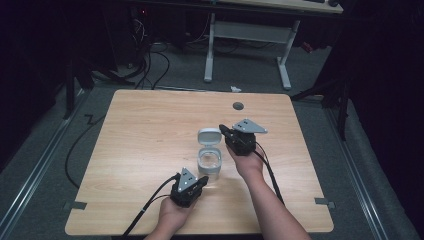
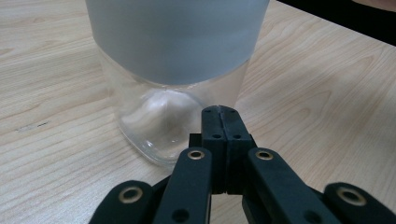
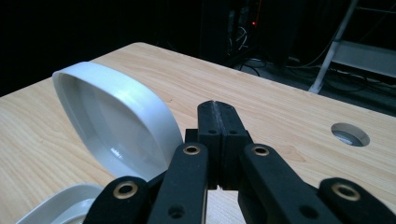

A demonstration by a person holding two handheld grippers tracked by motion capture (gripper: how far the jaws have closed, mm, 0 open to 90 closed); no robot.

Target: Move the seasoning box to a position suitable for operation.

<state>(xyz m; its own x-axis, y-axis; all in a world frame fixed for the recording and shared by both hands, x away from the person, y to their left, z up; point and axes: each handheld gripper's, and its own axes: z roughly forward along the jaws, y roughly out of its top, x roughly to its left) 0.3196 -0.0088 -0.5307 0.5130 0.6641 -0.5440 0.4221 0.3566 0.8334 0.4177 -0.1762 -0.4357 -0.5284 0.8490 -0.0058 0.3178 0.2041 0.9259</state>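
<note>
- The wooden table (image 1: 150, 130) spreads under both my arms, with a round grommet hole (image 1: 238, 105) near its far edge.
- A clear jar (image 1: 209, 164) with a grey band around its top stands upright near the middle of the table, between my two claws; its white flip lid (image 1: 209, 136) is swung open and stands up at the far side.
- My right gripper (image 1: 223, 131) sits just right of the jar, tips near the lid's right edge. In the right gripper view its jaws are pressed together with nothing between them, and the lid (image 3: 116, 121) rises just to their left.
- My left gripper (image 1: 203, 182) lies just in front of the jar. In the left gripper view its jaws are likewise closed on nothing, tips close to the jar's glass base (image 2: 159, 126); I cannot tell whether they touch it.
</note>
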